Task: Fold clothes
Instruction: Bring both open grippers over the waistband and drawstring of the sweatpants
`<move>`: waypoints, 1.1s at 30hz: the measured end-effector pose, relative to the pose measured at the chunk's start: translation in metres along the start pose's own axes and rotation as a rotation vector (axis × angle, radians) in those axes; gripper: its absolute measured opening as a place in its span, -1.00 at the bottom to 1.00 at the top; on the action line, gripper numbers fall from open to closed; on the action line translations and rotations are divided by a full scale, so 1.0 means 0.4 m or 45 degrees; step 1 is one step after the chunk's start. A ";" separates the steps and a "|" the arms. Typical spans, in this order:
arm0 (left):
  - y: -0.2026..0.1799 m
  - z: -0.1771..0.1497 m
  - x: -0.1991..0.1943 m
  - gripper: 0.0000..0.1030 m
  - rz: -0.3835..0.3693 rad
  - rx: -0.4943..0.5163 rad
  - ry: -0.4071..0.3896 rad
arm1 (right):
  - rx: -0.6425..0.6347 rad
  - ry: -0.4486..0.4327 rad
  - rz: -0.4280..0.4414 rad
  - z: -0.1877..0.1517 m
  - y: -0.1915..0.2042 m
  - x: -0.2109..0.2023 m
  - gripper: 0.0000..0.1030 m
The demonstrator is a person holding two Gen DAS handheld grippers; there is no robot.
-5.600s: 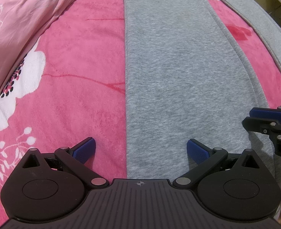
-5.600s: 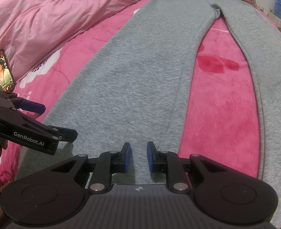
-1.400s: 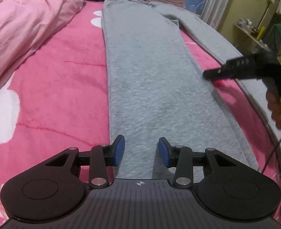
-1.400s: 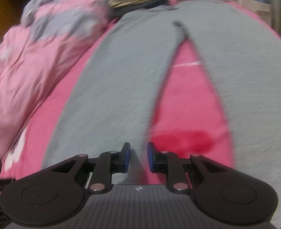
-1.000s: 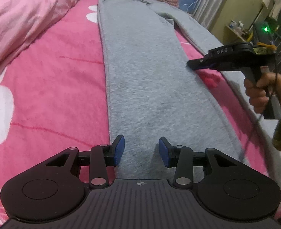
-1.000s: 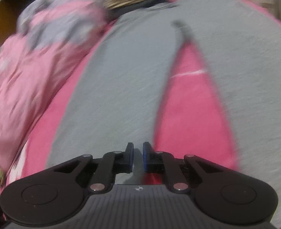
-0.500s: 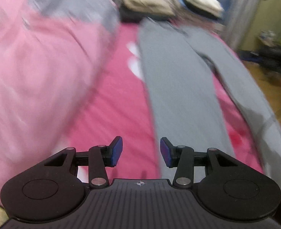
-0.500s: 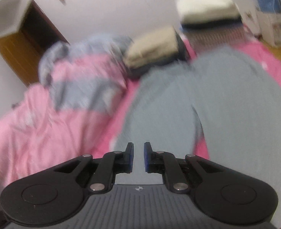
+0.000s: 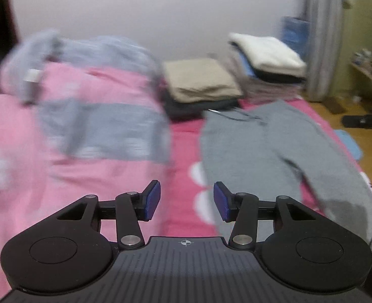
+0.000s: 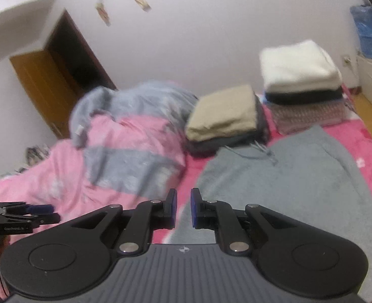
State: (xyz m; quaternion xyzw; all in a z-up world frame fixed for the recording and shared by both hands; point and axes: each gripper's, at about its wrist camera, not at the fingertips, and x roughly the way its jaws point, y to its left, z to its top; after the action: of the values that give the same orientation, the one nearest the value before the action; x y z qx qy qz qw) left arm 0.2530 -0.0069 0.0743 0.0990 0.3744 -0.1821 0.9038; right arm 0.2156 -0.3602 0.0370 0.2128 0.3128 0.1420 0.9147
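The grey sweatpants (image 9: pixel 256 146) lie spread flat on the pink bed (image 9: pixel 186 136), waistband far, legs running near. The left tool (image 9: pixel 186 199) is well parted and holds nothing; the right tool (image 10: pixel 183 208) is nearly closed with a narrow gap, also holding nothing. Before any fold, pinch fabric edges squarely and keep the layers smooth.

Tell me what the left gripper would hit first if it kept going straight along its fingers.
Probably the pink bedsheet, in the strip between the quilt and the grey sweatpants. The left gripper is open and empty; blur leaves depth uncertain.
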 end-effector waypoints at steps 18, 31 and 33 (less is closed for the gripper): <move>0.040 -0.156 0.578 -0.12 -0.099 -0.168 0.267 | -0.194 0.244 -0.158 0.042 -0.019 0.688 -0.79; 0.044 -0.164 0.583 -0.12 -0.114 -0.230 0.267 | -0.076 0.304 -0.220 0.122 -0.115 0.994 -0.80; 0.045 -0.165 0.583 -0.12 -0.120 -0.232 0.269 | -0.055 0.274 -0.215 0.140 -0.112 0.946 -0.80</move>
State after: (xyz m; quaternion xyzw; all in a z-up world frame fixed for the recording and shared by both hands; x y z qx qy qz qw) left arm 0.3702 -0.0291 -0.1372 0.0174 0.4867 -0.1780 0.8551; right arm 0.5459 -0.2671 -0.1381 0.1495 0.4228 0.0933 0.8889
